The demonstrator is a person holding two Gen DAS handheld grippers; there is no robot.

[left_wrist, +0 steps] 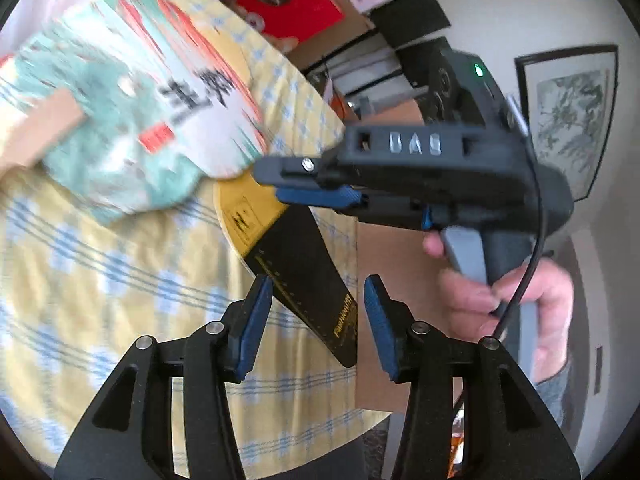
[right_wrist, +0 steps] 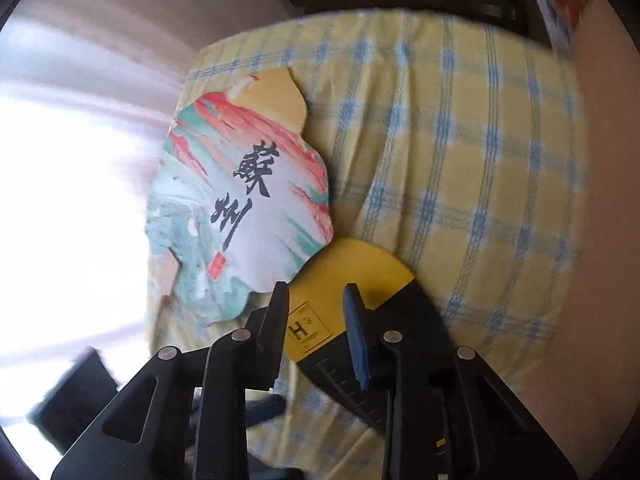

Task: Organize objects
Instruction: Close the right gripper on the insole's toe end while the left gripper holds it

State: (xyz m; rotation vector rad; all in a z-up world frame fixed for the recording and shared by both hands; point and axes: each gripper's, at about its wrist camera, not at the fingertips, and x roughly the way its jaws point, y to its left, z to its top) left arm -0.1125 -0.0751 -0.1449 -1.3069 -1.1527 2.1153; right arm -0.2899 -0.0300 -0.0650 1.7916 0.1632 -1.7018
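Mid-task, by the look of it: two flat things lying overlapped on a yellow-and-blue checked cloth (right_wrist: pixel 460 160), neither yet put away. Painted fan-shaped card (right_wrist: pixel 244 216), brushed with the characters 蘇州 and a red seal, near the cloth's left edge. Yellow-and-black insole (right_wrist: pixel 360 272), marked "H" in a box and "Fashion" along the black part, pinched by the right gripper (right_wrist: pixel 316 320). Left gripper (left_wrist: pixel 316 320) spread apart, holding nothing, the insole's black end between its pads untouched.

Tool (right_wrist: pixel 316 334) straddling yellow-black card (right_wrist: pixel 352 276) (checked cloth (right_wrist: pixel 460 140)) — blurred
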